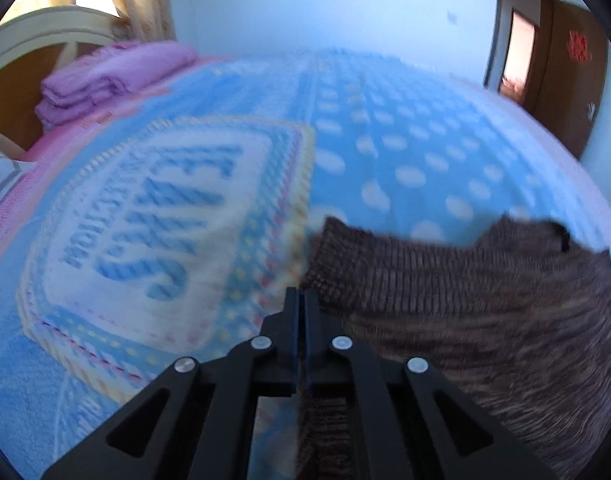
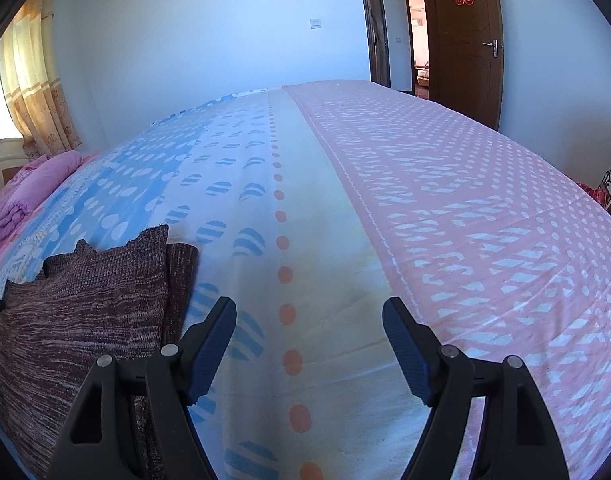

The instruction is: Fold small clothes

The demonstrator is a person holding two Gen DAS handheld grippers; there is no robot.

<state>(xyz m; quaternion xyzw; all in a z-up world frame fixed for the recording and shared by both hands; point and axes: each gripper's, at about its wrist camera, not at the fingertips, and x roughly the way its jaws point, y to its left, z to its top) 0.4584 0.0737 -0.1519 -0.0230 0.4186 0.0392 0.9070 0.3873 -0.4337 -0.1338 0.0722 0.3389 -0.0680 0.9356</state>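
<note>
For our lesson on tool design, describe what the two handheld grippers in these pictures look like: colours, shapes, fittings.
The left gripper and right gripper look like the same design: matte black plastic linkage arms with triangular cut-outs, joined by round silvery pivot pins. Each carries two flat, dark blue fingers; the right one's finger pads show fine ribbing. No cables, printed markings, hands or sleeves appear in either view.

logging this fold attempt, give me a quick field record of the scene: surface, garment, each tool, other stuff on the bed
surface: bed with patterned blanket, blue dotted on one side, pink on the other
garment: brown knit garment, partly folded, lying on the blue side
left tool: shut on an edge of the brown knit garment
right tool: open, nothing between its fingers, over the cream strip beside the garment
other items: folded pink bedding near the headboard
</note>
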